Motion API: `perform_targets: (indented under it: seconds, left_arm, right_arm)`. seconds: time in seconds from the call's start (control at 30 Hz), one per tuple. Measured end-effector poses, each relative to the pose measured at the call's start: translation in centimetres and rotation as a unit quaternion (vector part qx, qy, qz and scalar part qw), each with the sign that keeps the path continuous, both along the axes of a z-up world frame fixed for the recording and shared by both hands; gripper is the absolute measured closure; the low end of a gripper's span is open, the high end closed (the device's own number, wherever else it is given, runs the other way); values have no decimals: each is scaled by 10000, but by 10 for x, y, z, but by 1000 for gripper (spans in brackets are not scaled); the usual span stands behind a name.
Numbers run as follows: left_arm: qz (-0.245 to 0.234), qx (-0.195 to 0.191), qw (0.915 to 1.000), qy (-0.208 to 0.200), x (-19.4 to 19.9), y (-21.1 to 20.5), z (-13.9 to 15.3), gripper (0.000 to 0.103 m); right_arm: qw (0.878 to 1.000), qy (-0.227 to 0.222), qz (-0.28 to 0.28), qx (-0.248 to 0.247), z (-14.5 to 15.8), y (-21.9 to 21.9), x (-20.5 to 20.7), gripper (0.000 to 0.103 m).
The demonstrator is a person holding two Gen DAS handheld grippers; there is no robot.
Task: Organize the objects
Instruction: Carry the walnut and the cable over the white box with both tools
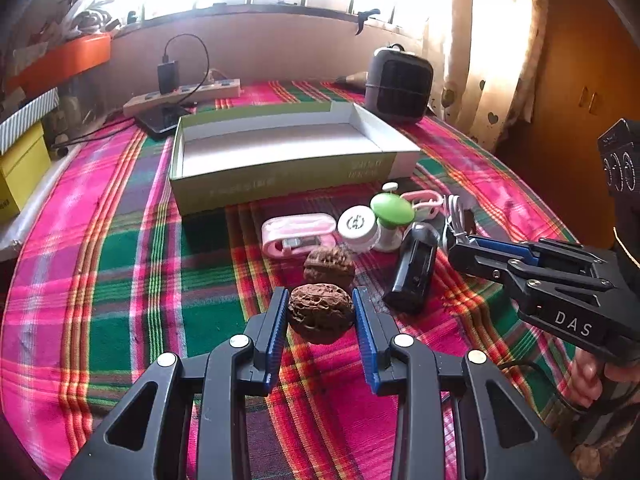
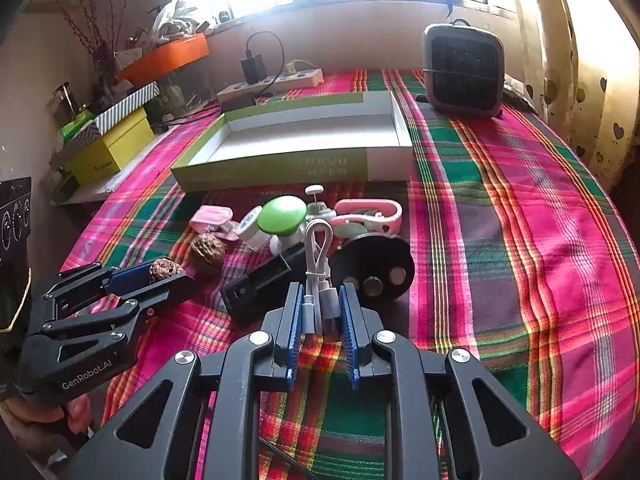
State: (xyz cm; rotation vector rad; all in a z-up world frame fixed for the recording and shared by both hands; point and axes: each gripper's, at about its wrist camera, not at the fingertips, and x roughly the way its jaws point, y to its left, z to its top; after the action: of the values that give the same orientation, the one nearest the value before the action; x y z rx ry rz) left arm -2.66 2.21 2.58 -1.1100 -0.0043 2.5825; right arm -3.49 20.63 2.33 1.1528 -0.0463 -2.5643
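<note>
My left gripper (image 1: 321, 304) is shut on a brown walnut (image 1: 321, 313), held just above the plaid cloth; it also shows in the right wrist view (image 2: 160, 276). A second walnut (image 1: 329, 266) lies right behind it. My right gripper (image 2: 319, 300) is shut on a coiled white cable (image 2: 318, 264). It also shows in the left wrist view (image 1: 460, 244). An open, empty green-and-white box (image 1: 280, 148) stands farther back on the table.
Between grippers and box lie a pink case (image 1: 298, 234), a white round jar (image 1: 357, 225), a green-capped item (image 1: 391, 210), a black rectangular device (image 1: 412, 268), a pink clip (image 2: 368, 216) and a black disc (image 2: 374, 268). A dark heater (image 2: 464, 72) and power strip (image 2: 272, 82) stand behind.
</note>
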Motion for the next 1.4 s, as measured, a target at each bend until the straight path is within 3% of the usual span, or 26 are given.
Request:
perform_targets:
  seconds: [0.33,0.67,1.03,1.4]
  left_arm:
    - [39,27,9995,306,-19,-4,32,72]
    - [189,95,9986,479,-63,-12,50,72]
    - [330,118,9990,286,-120,-22,45,72]
    - [403,19,9992,27,-174,-26,30,72]
  right_arm:
    - [9995,172,208,-185,24,-3,-17,84]
    - [9983,131,378,-426,45,-7,-67,84]
    - [9979,-88,450,-467,45,-22,-118,84]
    - [9972,-507,466,-275,25,-37,-180,84]
